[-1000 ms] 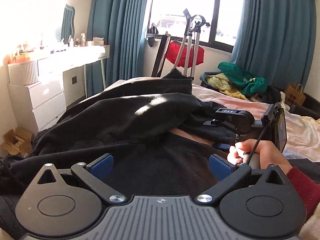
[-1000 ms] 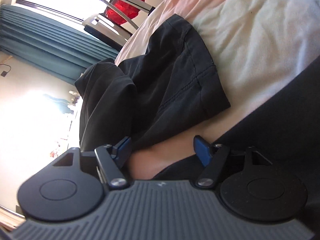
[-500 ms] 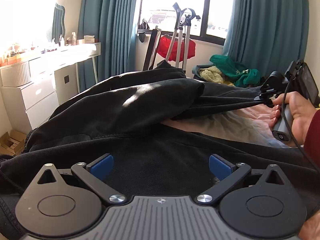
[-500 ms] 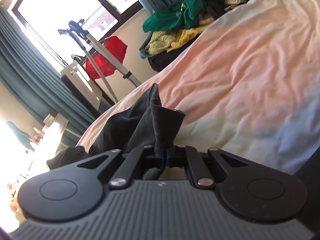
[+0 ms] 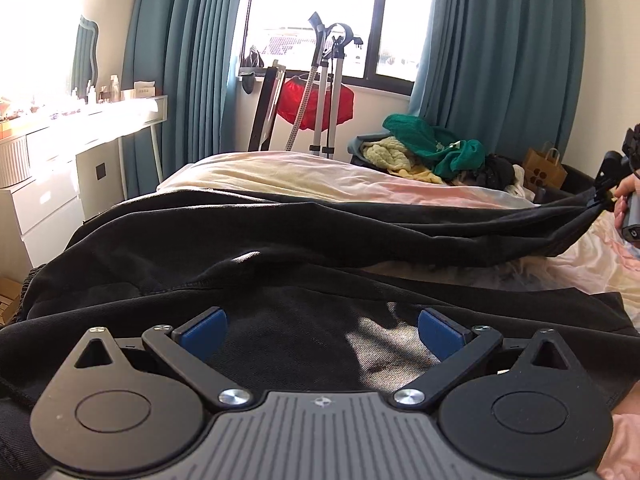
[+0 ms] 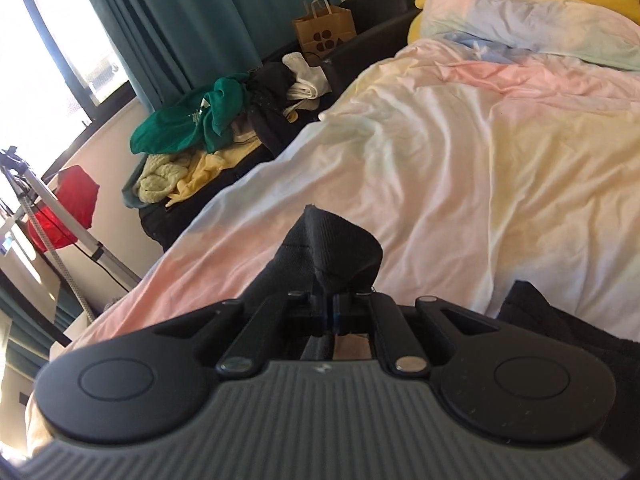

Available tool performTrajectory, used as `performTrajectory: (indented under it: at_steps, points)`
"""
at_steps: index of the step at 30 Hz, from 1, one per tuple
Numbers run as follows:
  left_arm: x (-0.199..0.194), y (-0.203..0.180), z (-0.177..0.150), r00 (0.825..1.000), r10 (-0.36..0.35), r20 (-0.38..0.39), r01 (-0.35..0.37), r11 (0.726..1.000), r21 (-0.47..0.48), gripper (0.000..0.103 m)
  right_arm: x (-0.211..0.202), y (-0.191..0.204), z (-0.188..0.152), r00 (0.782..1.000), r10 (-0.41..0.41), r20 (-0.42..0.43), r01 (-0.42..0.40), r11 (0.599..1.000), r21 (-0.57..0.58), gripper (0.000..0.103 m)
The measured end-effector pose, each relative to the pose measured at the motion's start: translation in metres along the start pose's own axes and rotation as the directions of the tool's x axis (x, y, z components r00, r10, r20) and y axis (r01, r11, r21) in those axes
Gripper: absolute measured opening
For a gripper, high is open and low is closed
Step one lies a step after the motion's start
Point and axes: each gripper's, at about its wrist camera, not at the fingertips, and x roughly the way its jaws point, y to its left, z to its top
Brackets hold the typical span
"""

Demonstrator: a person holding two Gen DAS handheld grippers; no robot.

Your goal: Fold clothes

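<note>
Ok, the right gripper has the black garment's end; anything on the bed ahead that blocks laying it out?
Nothing visible does. The right gripper is shut on the black garment, and the bedsheet ahead is bare up to the pillow. The clothes pile sits off the bed.

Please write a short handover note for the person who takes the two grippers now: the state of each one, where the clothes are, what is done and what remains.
Right hand-held gripper: shut on the cuff of the black garment's sleeve, held stretched out above the bed.
Left hand-held gripper: open, holding nothing, poised over the body of the black garment.
Garment: spread across the bed, still rumpled.
Done: sleeve picked up and pulled out straight.
Left: probably lay the sleeve across the body, then fold the rest. No fold is finished yet.
More clothes are piled beside the bed.
</note>
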Motion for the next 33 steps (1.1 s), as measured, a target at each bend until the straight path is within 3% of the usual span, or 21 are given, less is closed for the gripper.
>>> performTrajectory:
  at_steps: [5, 8, 12, 16, 19, 23, 30, 33]
  points:
    - [0.008, 0.005, 0.0, 1.0, -0.021, -0.019, 0.02, 0.999, -0.04, 0.103, -0.024, 0.06, 0.047, 0.983, 0.12, 0.141, -0.101, 0.985, -0.136, 0.006]
    - [0.011, 0.006, -0.001, 0.999, -0.039, -0.03, 0.037, 0.998, -0.056, 0.103, -0.026, 0.063, 0.055, 0.971, 0.144, 0.189, -0.1, 0.969, -0.225, 0.006]
    - [0.017, 0.003, -0.003, 0.997, -0.051, -0.054, 0.048, 0.997, -0.056, 0.103, 0.005, 0.005, 0.036, 0.988, 0.089, 0.129, -0.064, 0.98, -0.186, 0.006]
    - [0.021, 0.0, -0.008, 0.995, -0.065, -0.071, 0.062, 0.997, -0.048, 0.103, 0.048, -0.078, -0.016, 1.0, -0.009, -0.027, 0.007, 0.996, -0.086, 0.006]
    - [0.022, -0.005, -0.011, 0.996, -0.059, -0.073, 0.058, 0.998, -0.019, 0.103, 0.066, -0.129, -0.061, 0.994, -0.011, -0.108, 0.01, 1.0, -0.01, 0.006]
    - [0.025, -0.014, -0.013, 0.996, -0.053, -0.074, 0.054, 0.999, 0.008, 0.103, 0.06, -0.141, -0.073, 0.996, 0.055, -0.068, -0.054, 0.998, 0.013, 0.006]
    - [0.025, -0.025, -0.01, 0.995, -0.063, -0.074, 0.065, 0.997, 0.029, 0.103, 0.032, -0.14, -0.062, 0.997, 0.037, -0.068, -0.036, 0.999, 0.013, 0.018]
    - [0.02, -0.032, -0.012, 0.997, -0.048, -0.065, 0.052, 0.997, 0.064, 0.103, 0.003, -0.149, -0.063, 0.993, 0.104, -0.058, -0.102, 0.994, 0.024, 0.019]
